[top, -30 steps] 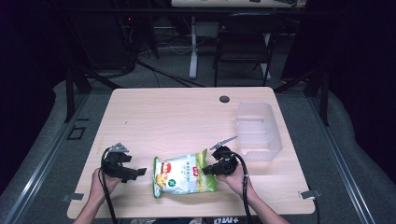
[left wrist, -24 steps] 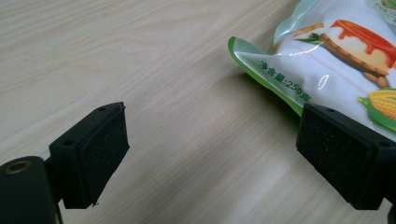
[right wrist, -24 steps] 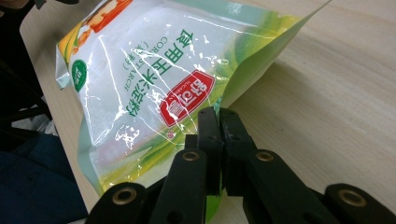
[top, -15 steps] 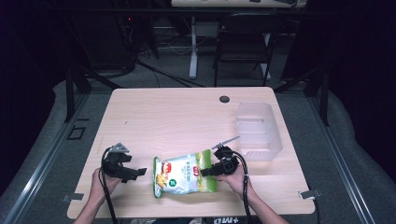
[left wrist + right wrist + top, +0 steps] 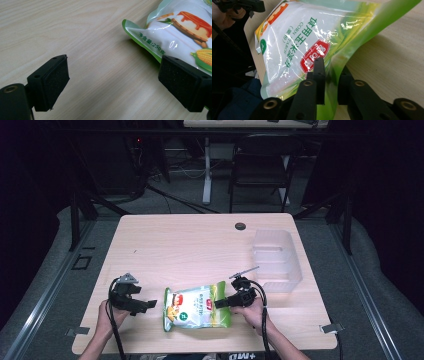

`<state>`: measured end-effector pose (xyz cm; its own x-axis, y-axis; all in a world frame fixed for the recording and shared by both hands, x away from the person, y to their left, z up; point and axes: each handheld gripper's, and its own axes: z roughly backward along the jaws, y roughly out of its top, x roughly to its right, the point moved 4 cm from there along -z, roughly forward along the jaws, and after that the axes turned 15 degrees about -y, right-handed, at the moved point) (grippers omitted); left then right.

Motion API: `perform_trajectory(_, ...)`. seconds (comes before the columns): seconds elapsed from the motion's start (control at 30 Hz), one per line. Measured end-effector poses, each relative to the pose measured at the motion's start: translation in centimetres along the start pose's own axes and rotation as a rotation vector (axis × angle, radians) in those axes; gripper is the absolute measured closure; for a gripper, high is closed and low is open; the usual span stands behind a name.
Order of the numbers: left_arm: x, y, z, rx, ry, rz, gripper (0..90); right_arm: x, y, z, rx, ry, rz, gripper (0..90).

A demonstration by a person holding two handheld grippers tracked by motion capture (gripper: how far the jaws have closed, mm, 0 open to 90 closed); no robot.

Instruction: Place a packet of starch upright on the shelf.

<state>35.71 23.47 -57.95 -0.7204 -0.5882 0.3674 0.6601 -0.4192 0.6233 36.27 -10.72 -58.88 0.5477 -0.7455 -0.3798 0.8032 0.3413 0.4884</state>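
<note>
The right claw [image 5: 329, 75], jaws just closing, pinches the green edge of the corn starch bag [image 5: 196, 306] lying on the counter [image 5: 200, 245]; the left claw [image 5: 112, 82] waits released beside it. Next likely: lifting toward the clear bin [image 5: 276, 260].

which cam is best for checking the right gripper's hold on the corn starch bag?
Right gripper view: the right gripper has just been closing its jaws, now pinching the green edge of the corn starch bag up close. High view shows the whole bag, the grip tiny. Left gripper view shows a free bag corner.
</note>
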Motion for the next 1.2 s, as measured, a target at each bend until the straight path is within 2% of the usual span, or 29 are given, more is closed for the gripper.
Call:
perform_trajectory(0.03, 0.0, 0.0, 0.0, 0.0, 0.0, 0.0, 9.7, -0.4, 0.1, 0.1, 0.0, -0.041, 0.046, 86.2)
perform_trajectory(0.1, 0.0, 0.0, 0.0, 0.001, 0.0, 0.0, 9.7, -0.9, 0.2, 0.3, 0.007, -0.073, 0.077, 87.9)
perform_trajectory(0.27, 0.0, 0.0, 0.1, 0.003, 0.002, 0.0, 9.7, -1.9, 0.4, 1.0, 0.021, -0.162, 0.192, 89.8)
perform_trajectory(0.3, 0.0, 0.0, 0.1, 0.003, 0.003, -0.003, 9.7, -2.0, 0.5, 1.1, 0.027, -0.177, 0.201, 89.9)
perform_trajectory(0.57, 0.0, 0.0, 0.1, 0.004, 0.0, 0.0, 9.8, -2.2, 0.7, 2.0, 0.042, -0.217, 0.254, 90.0)
perform_trajectory(0.67, 0.0, 0.0, 0.1, 0.002, 0.005, -0.005, 9.8, -2.2, 0.9, 2.5, 0.068, -0.199, 0.252, 90.0)
perform_trajectory(0.93, -0.1, 0.0, 0.1, 0.002, 0.004, -0.003, 9.7, -2.0, 1.1, 3.2, 0.08, -0.218, 0.264, 90.0)
perform_trajectory(0.97, -0.1, 0.0, 0.1, 0.005, 0.003, 0.0, 9.8, -2.0, 1.1, 3.5, 0.074, -0.23, 0.281, 90.0)
perform_trajectory(1.2, -0.1, 0.0, 0.2, 0.008, 0.005, -0.003, 9.7, -2.0, 1.4, 4.3, 0.096, -0.263, 0.316, 90.0)
